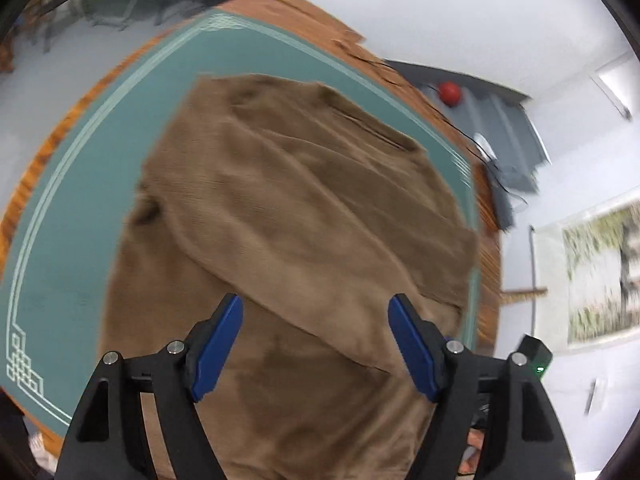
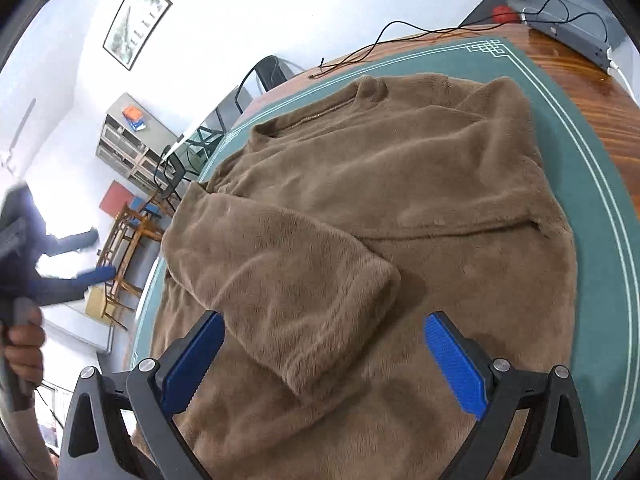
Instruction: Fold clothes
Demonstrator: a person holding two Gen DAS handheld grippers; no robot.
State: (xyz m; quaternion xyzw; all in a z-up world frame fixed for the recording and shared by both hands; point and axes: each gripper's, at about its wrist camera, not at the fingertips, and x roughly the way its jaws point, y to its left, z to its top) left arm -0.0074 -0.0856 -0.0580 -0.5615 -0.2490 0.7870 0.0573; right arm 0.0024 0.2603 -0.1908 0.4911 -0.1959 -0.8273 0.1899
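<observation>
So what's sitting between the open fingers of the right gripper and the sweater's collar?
In the right wrist view, only the brown sweater itself: its folded-over sleeve lies between the right gripper and the collar.

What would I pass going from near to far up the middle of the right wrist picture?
Right tool → folded-over sleeve cuff → brown fleece sweater body → collar → green table mat → black cable on the wooden table → white wall.

white walls (image 2: 248,8), framed picture (image 2: 137,22), wooden shelf (image 2: 132,144).
</observation>
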